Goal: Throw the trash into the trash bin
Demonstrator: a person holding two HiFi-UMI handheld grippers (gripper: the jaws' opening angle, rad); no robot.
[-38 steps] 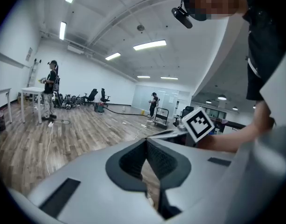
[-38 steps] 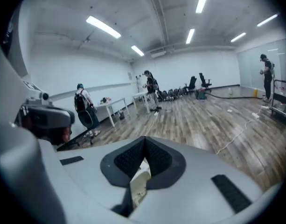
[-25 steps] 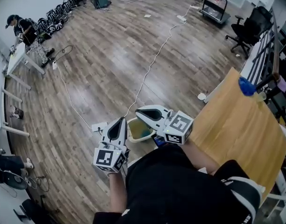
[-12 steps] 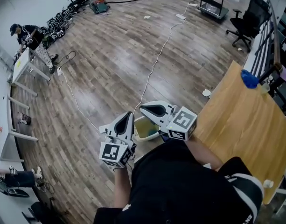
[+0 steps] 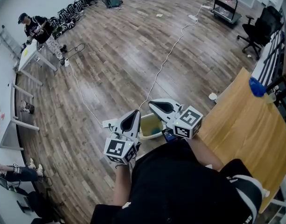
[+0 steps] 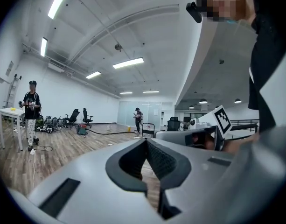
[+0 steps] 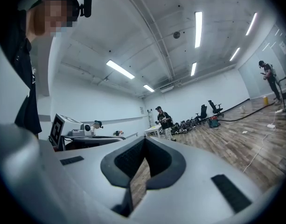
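Trash bin (image 5: 143, 136) (on floor (image 5: 119, 69)) just below L gripper (image 5: 135, 112) & R gripper (image 5: 151, 103), both pressed together, empty

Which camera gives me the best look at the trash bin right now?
The head view. It looks down into the open trash bin on the floor, between the left gripper and the right gripper, which covers part of its rim. Both gripper views point across the room and show no part of the bin.

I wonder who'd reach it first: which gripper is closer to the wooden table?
Right. The right gripper is next to the wooden table, just off its near edge. The left gripper is farther away, on the other side of the right one.
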